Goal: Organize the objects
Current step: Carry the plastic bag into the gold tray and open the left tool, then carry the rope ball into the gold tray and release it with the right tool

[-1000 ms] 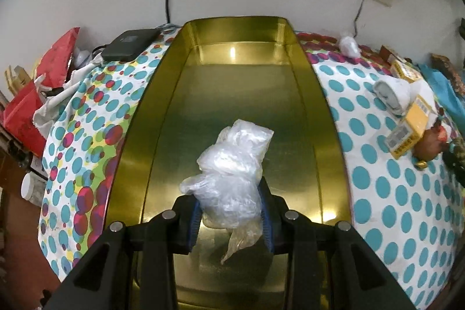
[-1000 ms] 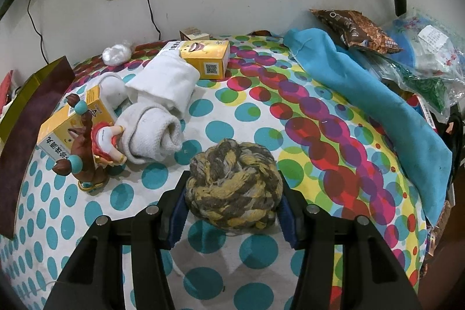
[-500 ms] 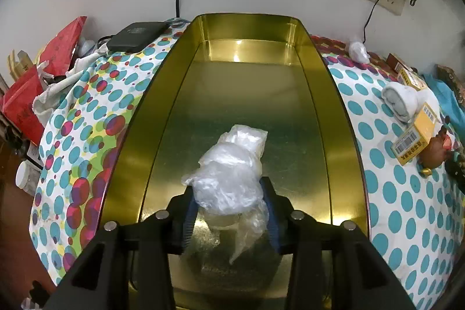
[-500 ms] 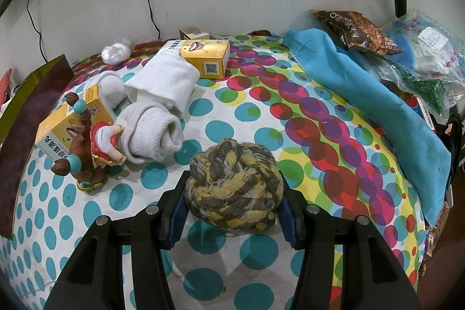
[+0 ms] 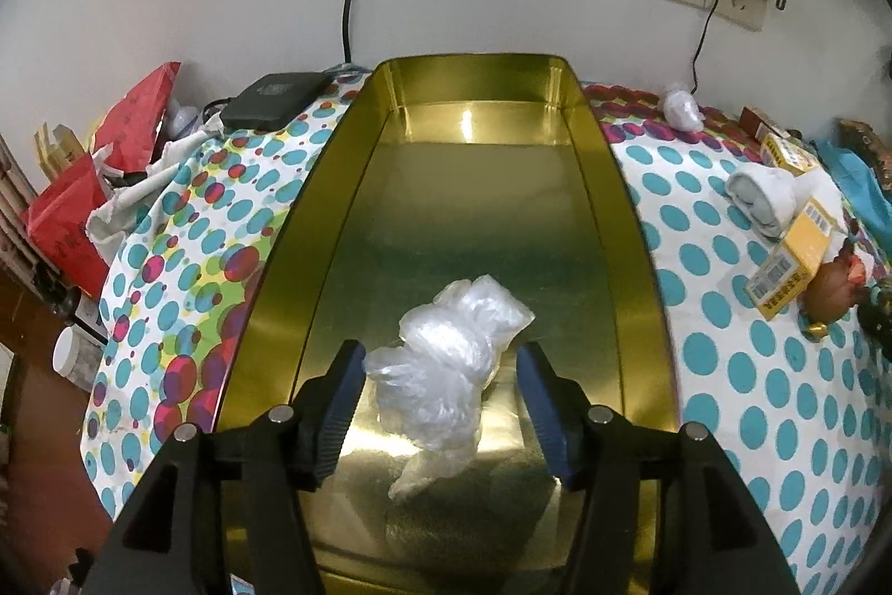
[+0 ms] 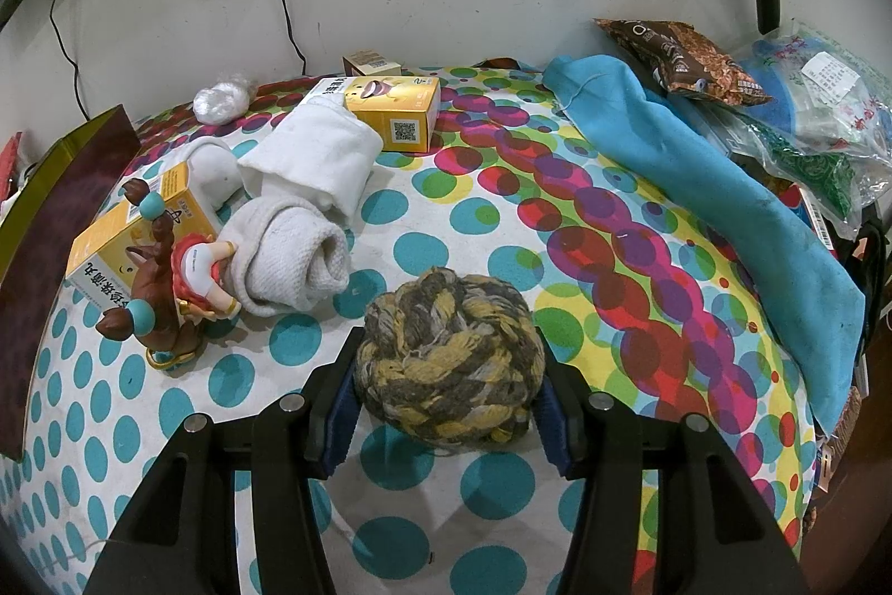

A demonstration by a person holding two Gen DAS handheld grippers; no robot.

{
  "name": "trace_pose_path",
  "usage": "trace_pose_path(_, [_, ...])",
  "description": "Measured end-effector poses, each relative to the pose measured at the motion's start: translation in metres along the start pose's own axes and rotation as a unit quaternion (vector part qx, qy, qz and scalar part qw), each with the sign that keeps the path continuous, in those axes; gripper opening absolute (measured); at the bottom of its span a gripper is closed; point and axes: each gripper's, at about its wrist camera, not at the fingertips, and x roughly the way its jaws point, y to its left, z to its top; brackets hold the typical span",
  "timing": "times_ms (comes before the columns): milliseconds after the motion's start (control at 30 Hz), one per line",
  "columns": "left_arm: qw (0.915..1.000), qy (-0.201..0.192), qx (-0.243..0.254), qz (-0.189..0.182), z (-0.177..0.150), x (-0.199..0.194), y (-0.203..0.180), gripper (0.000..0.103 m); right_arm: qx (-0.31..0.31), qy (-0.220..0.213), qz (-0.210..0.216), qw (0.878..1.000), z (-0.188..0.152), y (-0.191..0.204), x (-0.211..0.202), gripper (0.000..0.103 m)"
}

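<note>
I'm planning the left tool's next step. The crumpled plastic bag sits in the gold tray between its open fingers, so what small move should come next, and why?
Probably draw the left tool up and back out of the gold tray. Its fingers stand apart with gaps beside the plastic bag, which appears to rest on the tray floor, so the placing looks done. The right tool grips the rope ball, likely next.
</note>
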Motion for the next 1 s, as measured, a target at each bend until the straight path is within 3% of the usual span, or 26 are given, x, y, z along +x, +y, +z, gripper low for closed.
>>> trace_pose_path(567, [0.999, -0.027, 0.023, -0.028, 0.001, -0.072, -0.007, 0.063, 0.0, 0.0, 0.0, 1.0, 0.0, 0.001, -0.001, 0.05])
trace_pose_path(1000, [0.9989, -0.029, 0.021, -0.031, -0.009, -0.081, 0.005, 0.065, 0.007, -0.033, 0.0, 0.999, 0.003, -0.005, -0.015, 0.05])
